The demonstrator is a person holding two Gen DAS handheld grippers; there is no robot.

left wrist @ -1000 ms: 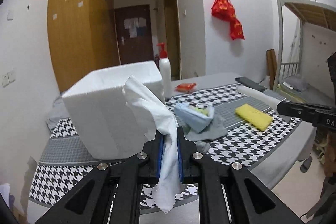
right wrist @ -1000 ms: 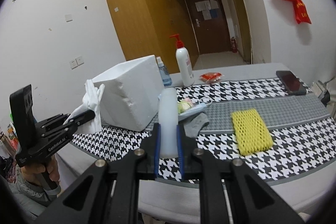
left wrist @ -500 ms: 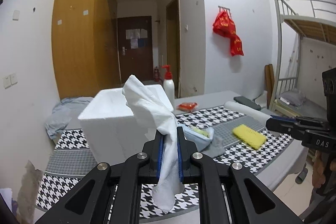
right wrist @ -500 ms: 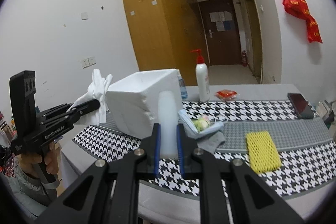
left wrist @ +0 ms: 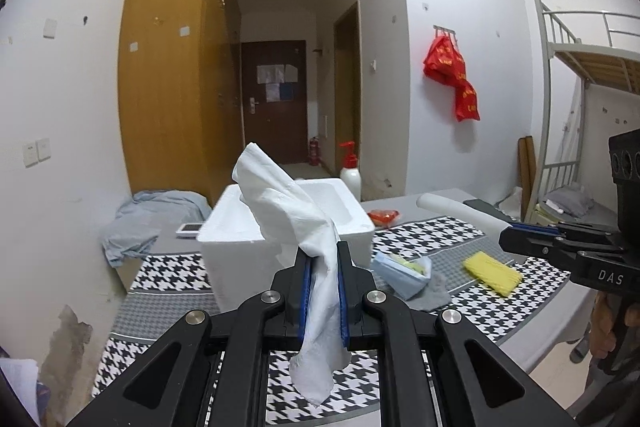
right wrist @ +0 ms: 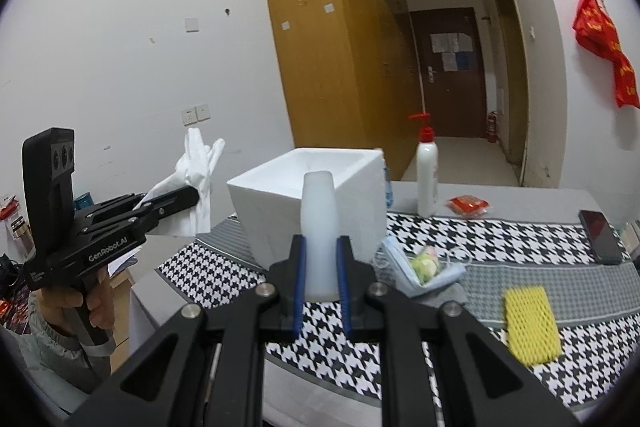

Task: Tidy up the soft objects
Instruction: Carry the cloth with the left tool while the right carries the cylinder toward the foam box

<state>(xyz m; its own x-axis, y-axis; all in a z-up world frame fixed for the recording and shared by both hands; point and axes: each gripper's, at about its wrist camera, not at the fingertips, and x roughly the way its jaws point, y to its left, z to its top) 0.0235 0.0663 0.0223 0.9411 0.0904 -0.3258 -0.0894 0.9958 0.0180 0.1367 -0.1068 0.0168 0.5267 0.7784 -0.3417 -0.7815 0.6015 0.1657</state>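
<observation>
White foam roll point(right wrist: 319, 227) upright between jaws

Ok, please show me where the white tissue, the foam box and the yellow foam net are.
white tissue point(left wrist: 320, 291), left wrist view, part between the pads.
foam box point(right wrist: 280, 223), right wrist view, front wall.
yellow foam net point(right wrist: 530, 325), right wrist view, its middle.

Your right hand point(left wrist: 612, 323) is cut off at the right edge; papers on the far door point(right wrist: 450, 53) are unreadable.
</observation>
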